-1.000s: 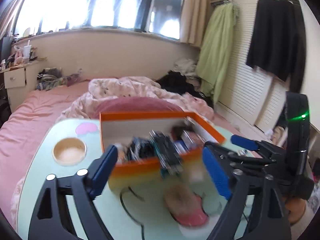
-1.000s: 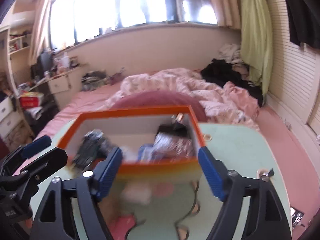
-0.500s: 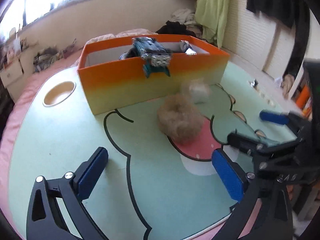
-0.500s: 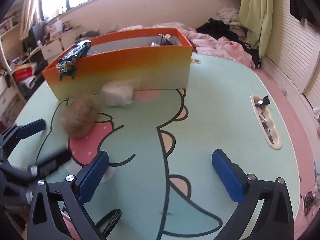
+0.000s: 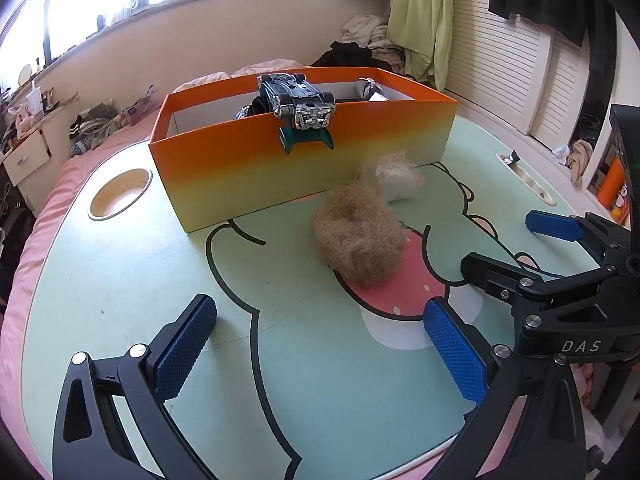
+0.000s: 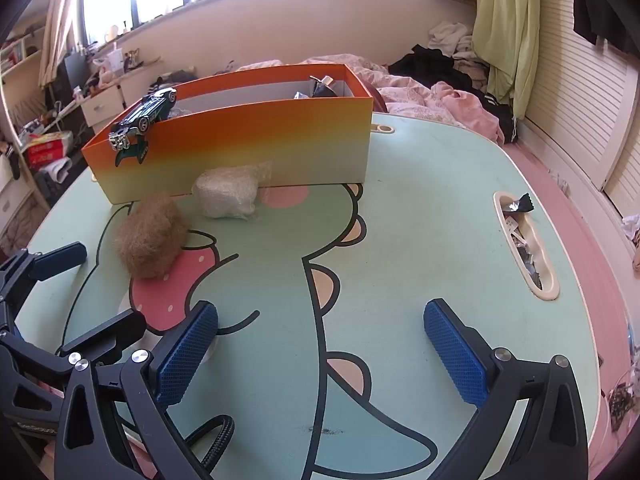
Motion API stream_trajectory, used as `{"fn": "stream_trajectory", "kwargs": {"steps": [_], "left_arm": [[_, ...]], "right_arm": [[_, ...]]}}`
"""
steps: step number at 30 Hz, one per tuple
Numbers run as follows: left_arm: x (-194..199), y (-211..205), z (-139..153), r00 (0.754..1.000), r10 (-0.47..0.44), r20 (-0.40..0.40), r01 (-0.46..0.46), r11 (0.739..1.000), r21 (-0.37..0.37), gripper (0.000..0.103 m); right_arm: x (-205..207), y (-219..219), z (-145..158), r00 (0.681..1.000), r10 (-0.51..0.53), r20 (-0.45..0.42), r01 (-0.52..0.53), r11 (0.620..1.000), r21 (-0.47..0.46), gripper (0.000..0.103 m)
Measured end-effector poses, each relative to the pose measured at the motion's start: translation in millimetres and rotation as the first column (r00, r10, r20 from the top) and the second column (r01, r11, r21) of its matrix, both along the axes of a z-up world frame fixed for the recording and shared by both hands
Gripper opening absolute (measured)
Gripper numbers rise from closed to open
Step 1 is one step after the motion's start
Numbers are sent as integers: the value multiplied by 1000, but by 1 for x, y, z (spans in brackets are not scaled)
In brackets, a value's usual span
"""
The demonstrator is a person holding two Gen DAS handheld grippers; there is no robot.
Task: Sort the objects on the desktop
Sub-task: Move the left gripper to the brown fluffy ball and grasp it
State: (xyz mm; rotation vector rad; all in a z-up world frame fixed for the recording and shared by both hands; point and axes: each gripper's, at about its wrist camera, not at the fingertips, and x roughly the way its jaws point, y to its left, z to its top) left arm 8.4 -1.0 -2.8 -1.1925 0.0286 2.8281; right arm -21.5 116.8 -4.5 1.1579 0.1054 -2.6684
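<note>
An orange box (image 5: 304, 168) (image 6: 240, 148) stands at the far side of the green cartoon table (image 5: 120, 280) (image 6: 420, 240). A dark teal toy car (image 5: 298, 108) (image 6: 142, 118) hangs over its front rim. A fluffy tan scrunchie (image 5: 358, 236) (image 6: 152, 234) and a white wrapped bundle (image 5: 394, 176) (image 6: 228, 192) lie on the table in front of the box. My left gripper (image 5: 320, 348) is open and empty, well short of the scrunchie. My right gripper (image 6: 320, 352) is open and empty over the table's near middle; it also shows in the left wrist view (image 5: 516, 248).
The box holds several other small items, mostly hidden. A round cup recess (image 5: 120, 194) is at the table's left and an oval slot (image 6: 524, 246) with wrappers at its right. A bed with pink bedding lies beyond the table.
Both grippers have pulled back and down from the box toward the table's near edge. The scrunchie and the white bundle now show in full in front of the box.
</note>
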Motion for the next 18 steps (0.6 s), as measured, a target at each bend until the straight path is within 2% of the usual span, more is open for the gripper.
{"fn": "stream_trajectory", "kwargs": {"steps": [18], "left_arm": [[0,0,0,1000,-1,0,1,1000,0,103]], "right_arm": [[1,0,0,1000,0,0,0,1000,0,103]]}}
